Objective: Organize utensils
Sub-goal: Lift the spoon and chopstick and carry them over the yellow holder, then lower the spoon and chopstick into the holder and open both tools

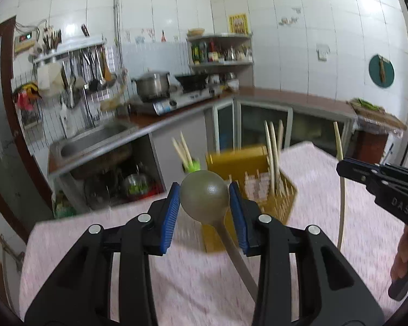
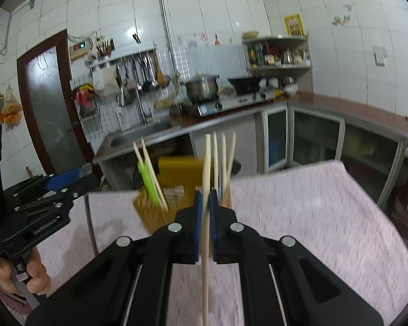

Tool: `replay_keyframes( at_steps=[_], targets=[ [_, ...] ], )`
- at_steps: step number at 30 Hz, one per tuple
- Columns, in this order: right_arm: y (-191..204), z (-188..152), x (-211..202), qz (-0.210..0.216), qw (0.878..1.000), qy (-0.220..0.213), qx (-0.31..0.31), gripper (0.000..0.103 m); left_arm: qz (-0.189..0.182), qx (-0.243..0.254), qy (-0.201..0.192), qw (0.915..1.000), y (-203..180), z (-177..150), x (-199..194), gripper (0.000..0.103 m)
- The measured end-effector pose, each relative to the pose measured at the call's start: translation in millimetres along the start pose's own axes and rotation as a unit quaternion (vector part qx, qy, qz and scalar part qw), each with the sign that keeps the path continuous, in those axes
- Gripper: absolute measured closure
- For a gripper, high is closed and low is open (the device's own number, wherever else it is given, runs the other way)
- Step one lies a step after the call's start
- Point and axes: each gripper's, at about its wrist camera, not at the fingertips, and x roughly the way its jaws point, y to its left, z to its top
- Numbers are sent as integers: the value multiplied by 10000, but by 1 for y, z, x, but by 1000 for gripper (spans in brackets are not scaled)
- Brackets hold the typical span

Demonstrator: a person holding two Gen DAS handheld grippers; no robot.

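Left gripper (image 1: 204,203) sits partly spread, its blue pads (image 1: 171,212) clamped on the bowl of an olive spoon (image 1: 204,195), handle trailing down toward 5 o'clock under the right-hand finger (gripped by the bowl, so the handle likely goes into the holder first, my guess). Right gripper (image 2: 205,217) is fully closed, pinching one pale chopstick (image 2: 206,190) near its middle, stick near upright, tip up at 12 o'clock, lower end running out the bottom of the frame; upright hold probably suits a straight drop into a slot. In the left wrist view the right gripper shows at 3 o'clock, the same chopstick hanging through it. Yellow utensil holder (image 1: 258,179) stands on the pink tablecloth (image 1: 326,203) at the far table edge, dead ahead of both tools, at 12 o'clock of each. It already holds several chopsticks upright on one side and a pair with a green item (image 2: 147,182) tilted on the other (blur hides the compartment walls, can't tell which slot). Both tools hover above the cloth, clear of the holder. A hand (image 2: 32,274) grips the left tool's handle at 8 o'clock in the right wrist view. Task looks partway done: two utensils in hand, not yet in.
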Motion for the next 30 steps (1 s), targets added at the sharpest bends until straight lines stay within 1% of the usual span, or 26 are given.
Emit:
replay_keyframes(
  at_steps=[5, 9, 12, 14, 16, 18, 20, 22, 24, 26, 29, 30],
  targets=[
    [3, 47, 9, -55, 9985, -543, -42, 97, 102, -244, -596, 9979, 13, 43, 13, 67],
    [-1, 70, 19, -77, 9953, -957, 84, 97, 302, -477, -1123, 9921, 23, 65, 28, 67],
    [-6, 81, 30, -81, 9926, -1203, 148, 97, 413, -465, -1358, 9888, 23, 73, 44, 67],
    [-8, 84, 38, -62, 9912, -1306, 194, 97, 598, -331, -1502, 9863, 19, 73, 53, 67],
    [-10, 84, 45, -44, 9901, -1384, 218, 97, 692, -173, -1601, 9845, 13, 69, 64, 67],
    [-9, 82, 51, -14, 9897, -1422, 168, 97, 661, -65, -1621, 9845, 10, 64, 74, 67],
    [-8, 80, 57, 7, 9896, -1434, 89, 97, 492, 5, -1525, 9871, 6, 56, 87, 67],
    [-5, 74, 64, 11, 9894, -1449, -42, 97, 526, 127, -1501, 9872, 0, 46, 96, 67],
    [-4, 64, 73, 52, 9905, -1370, -134, 97, 477, 260, -1387, 9888, -5, 36, 106, 67],
    [-3, 50, 82, 103, 9923, -1224, -184, 97, 354, 245, -1264, 9910, -6, 25, 113, 67],
    [-7, 27, 91, 146, 9939, -1067, -241, 97, 84, 87, -1099, 9939, -3, 9, 115, 67],
    [-9, 21, 93, 143, 9944, -1020, -237, 97, 62, 57, -1080, 9941, -2, 5, 115, 67]
  ],
)
